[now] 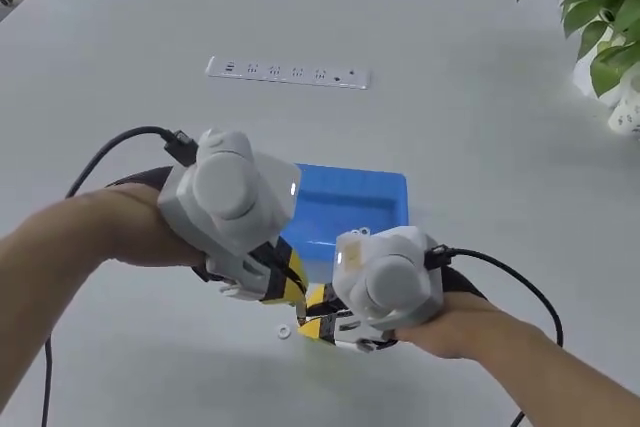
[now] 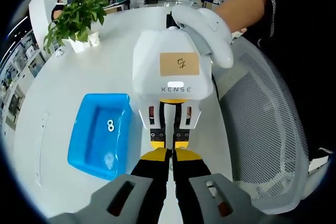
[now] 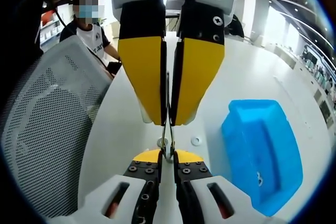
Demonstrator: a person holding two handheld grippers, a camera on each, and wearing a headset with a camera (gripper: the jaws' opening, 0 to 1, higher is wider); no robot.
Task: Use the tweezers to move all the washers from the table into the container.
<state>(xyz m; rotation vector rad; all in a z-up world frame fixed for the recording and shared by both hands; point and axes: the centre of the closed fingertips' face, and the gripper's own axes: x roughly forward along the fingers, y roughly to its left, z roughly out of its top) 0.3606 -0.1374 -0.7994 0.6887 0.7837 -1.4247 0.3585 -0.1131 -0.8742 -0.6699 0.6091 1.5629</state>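
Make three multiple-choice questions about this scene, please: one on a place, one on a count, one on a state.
1. Where is the power strip?
A. on the floor
B. on the table, beyond the container
C. between the tongs

2. How many washers lie in the container?
A. none
B. five
C. two

3. The tweezers are:
A. gripped by tongs
B. loose on the table
C. in the container

Answers:
1 B: the head view shows it on the table past the blue container.
2 C: the left gripper view shows a touching pair inside.
3 A: in the right gripper view, the left gripper and right gripper both close on them.
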